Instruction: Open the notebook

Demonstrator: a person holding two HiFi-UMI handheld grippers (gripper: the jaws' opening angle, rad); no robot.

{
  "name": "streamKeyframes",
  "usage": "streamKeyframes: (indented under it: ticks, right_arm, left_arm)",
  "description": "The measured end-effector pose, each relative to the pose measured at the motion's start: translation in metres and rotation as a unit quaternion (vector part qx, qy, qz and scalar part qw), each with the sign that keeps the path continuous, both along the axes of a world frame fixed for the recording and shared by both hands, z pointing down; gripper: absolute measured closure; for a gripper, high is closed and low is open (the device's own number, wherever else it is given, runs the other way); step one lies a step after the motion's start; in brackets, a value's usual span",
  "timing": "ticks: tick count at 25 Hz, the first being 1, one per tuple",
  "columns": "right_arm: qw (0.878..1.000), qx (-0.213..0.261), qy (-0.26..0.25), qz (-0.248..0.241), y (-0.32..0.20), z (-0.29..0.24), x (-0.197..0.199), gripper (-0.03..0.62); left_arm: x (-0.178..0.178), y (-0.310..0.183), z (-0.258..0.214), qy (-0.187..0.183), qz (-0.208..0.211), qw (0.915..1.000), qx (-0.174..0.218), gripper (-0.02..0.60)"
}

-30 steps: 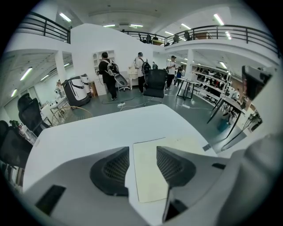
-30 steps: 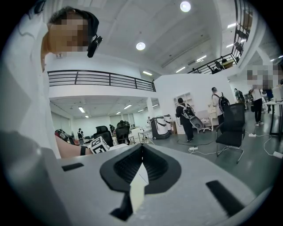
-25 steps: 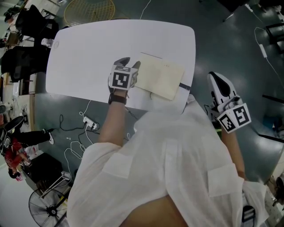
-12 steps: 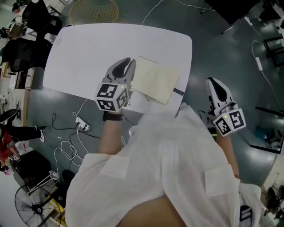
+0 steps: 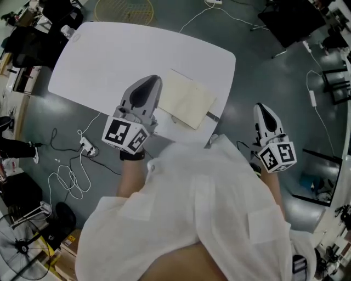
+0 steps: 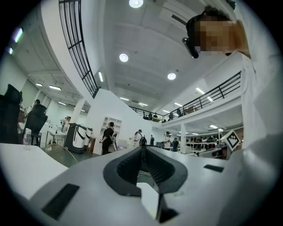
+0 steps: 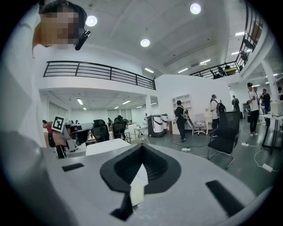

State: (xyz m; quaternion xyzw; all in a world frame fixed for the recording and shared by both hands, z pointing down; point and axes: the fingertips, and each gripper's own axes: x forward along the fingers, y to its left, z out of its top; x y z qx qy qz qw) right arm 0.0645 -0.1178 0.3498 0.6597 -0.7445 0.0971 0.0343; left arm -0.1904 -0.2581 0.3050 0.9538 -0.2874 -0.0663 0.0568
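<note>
The notebook point(image 5: 186, 100) lies flat on the white table point(image 5: 104, 60) near its front right corner, cream face up, with a dark strip at its near right corner. My left gripper point(image 5: 154, 80) hangs raised over the table just left of the notebook and points level. Its jaws have just been closing and now stand shut with nothing between them point(image 6: 143, 148). Off the table's right side, over the floor, my right gripper point(image 5: 259, 107) is shut and empty too point(image 7: 142, 145). The person's white shirt hides the table's near edge.
Cables and a power strip point(image 5: 86, 148) lie on the floor left of the table. A round wire basket point(image 5: 116, 10) stands beyond its far edge. An office chair point(image 7: 225, 128), desks and several people stand farther off in the hall.
My left gripper has lifted off the notebook's left edge, tipped up to level and shut its jaws. The right gripper has drifted only a little.
</note>
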Motion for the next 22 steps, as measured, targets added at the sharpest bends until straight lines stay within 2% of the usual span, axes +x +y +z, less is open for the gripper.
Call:
streamKeyframes:
  ticks: [9,22]
  right_arm:
    - [1.0,-0.002,0.009,-0.025,0.002,-0.003,-0.015,0.592]
    - [0.999,-0.006,0.009,-0.039,0.008,0.002,-0.026,0.592]
  left_arm:
    - [-0.022,0.02,0.001,0.008,-0.014,0.9999,0.005,0.554]
    - [-0.022,0.036,0.006,0.004,-0.006,0.9999,0.012,0.554]
